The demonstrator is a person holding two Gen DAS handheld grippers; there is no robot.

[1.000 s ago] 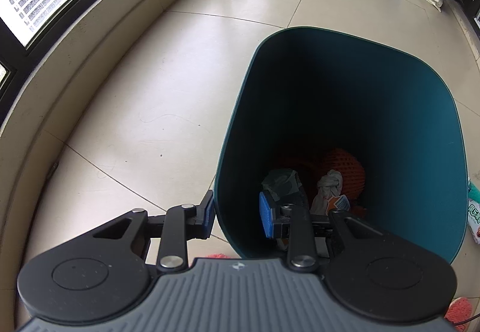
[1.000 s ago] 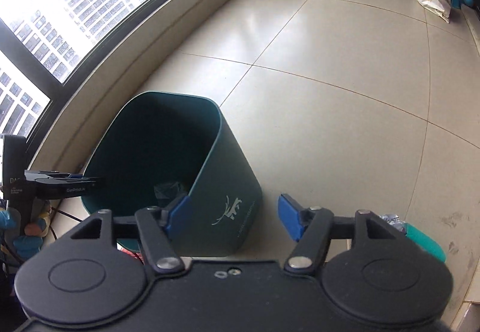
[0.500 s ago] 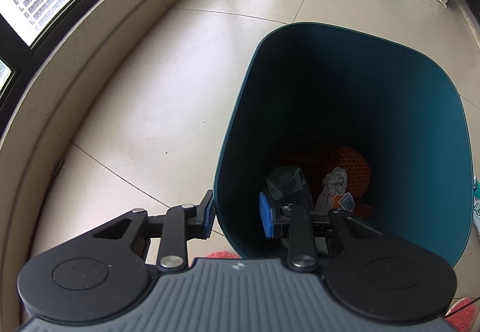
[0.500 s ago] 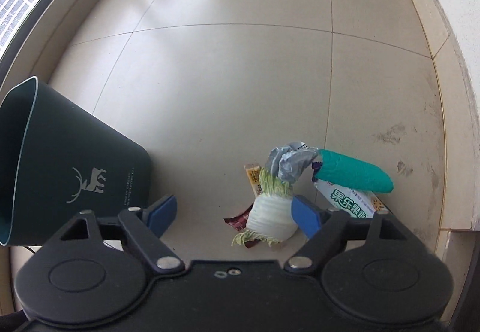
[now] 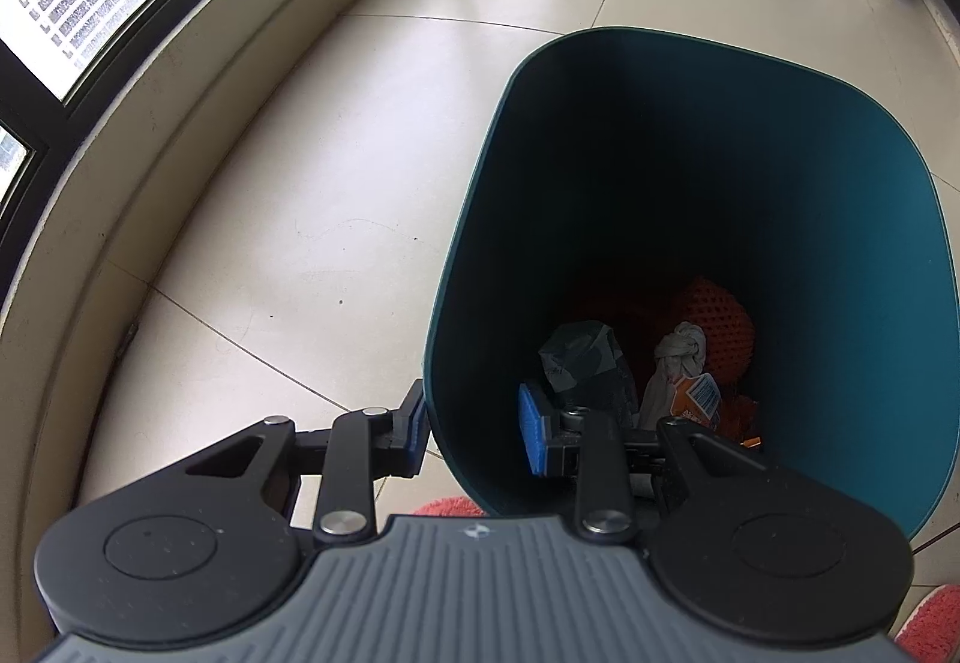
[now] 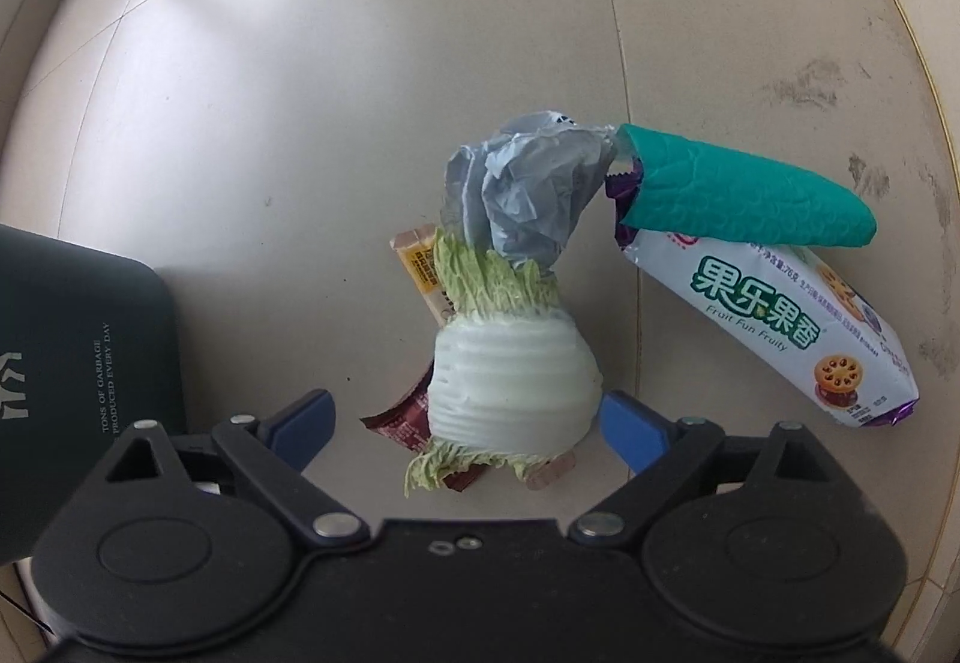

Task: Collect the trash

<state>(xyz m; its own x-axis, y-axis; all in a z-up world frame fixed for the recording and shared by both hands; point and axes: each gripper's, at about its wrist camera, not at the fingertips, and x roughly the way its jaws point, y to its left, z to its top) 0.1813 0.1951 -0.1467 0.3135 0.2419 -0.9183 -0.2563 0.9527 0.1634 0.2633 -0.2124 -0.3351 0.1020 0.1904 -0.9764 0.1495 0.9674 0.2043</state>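
While left claw point(image 5: 474, 432) clamps bin point(image 5: 456, 303) wall, only right view shows cabbage stub point(image 6: 510, 387) between spread right claw point(image 6: 468, 420).

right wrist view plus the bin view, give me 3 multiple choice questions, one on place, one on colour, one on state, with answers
1. Where does the cabbage stump lie?
A. in the bin
B. on the floor between the right gripper fingers
C. on a chair

2. What colour is the bin inside?
A. teal
B. yellow
C. white

3. How is the left gripper placed?
A. shut on a cloth
B. lying on the floor
C. straddling the bin wall

Answers: 1 B, stump on tile between the open blue pads; 2 A, walls are teal; 3 C, one pad outside, one inside.
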